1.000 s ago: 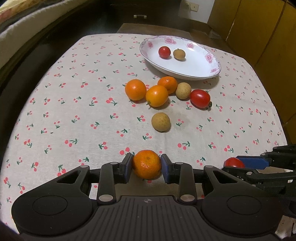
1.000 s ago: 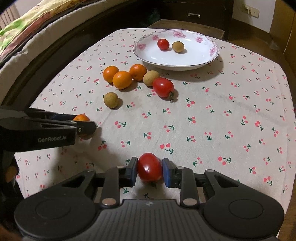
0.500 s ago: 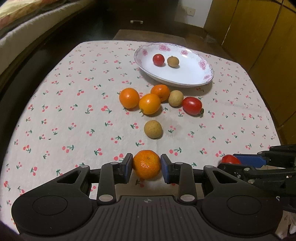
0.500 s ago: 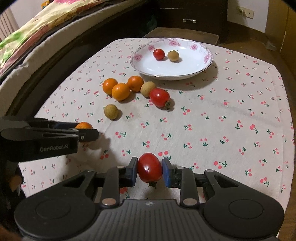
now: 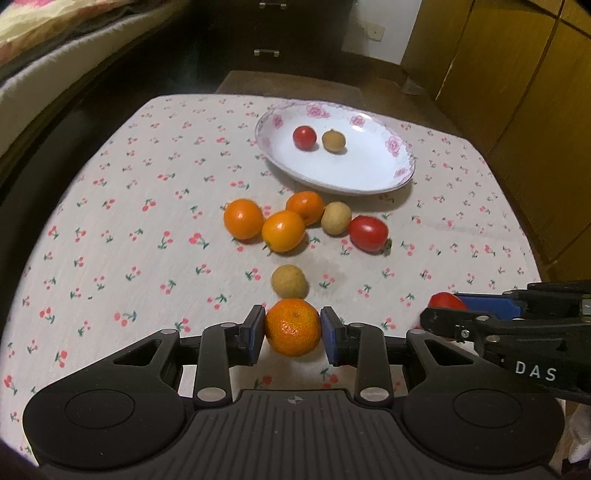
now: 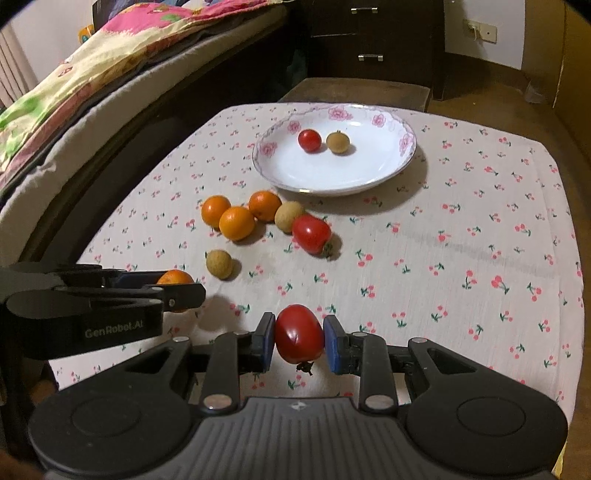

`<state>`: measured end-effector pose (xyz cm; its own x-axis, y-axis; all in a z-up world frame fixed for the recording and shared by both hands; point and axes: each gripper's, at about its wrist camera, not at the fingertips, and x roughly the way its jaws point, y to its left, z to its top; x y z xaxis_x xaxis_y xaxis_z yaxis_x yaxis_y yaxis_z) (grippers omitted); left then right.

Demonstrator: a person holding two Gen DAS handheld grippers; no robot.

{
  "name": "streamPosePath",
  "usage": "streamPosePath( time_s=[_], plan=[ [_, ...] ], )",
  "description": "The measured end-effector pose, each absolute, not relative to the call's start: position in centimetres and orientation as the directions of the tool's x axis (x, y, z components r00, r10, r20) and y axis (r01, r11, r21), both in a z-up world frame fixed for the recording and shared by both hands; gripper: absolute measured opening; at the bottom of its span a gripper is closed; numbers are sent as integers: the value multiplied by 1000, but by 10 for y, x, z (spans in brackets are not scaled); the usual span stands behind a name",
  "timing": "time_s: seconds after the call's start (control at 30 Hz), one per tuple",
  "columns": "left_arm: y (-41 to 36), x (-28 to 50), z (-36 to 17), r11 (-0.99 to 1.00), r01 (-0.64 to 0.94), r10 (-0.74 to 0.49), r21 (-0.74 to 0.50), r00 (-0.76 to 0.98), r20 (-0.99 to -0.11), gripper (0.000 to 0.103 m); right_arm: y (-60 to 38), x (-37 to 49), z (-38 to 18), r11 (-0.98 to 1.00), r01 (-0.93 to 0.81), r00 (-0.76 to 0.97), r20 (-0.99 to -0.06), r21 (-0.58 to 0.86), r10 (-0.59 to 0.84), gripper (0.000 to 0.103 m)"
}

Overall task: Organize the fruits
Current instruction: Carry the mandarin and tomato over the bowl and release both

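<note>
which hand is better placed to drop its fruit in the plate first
Right, though narrowly. The right gripper holds a tomato with bare cloth between it and the plate. The left gripper, holding a tangerine, has loose fruit in its way.

Bed point(image 6: 92, 74) left; dark drawer chest point(image 6: 369, 40) behind; wooden cabinets point(image 5: 517, 92) right; white wall point(image 6: 484, 33).

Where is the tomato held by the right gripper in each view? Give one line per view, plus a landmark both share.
Left wrist view: the held tomato peeks out at the right edge, mostly hidden behind the right gripper seen side-on.
Right wrist view: it sits low at centre, clamped between the blue pads.
Shared landmark: the floral plate at the far side of the table, holding a small tomato and a brown fruit.
</note>
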<state>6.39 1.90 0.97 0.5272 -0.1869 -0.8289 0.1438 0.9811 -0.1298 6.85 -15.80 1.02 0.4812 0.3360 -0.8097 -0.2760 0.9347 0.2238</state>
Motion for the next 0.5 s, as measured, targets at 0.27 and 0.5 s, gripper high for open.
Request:
streamPosePath(
  time_s=[0.27, 0.5],
  plan=[
    [7, 78, 19, 977, 159, -205, -140, 544, -813, 40, -162, 86, 19, 937, -253, 512, -788, 241, 341, 29],
    [2, 100, 27, 978, 155, -203, -139, 566, -799, 41, -165, 108, 28, 938, -239, 544, -766, 251, 343, 29]
  ],
)
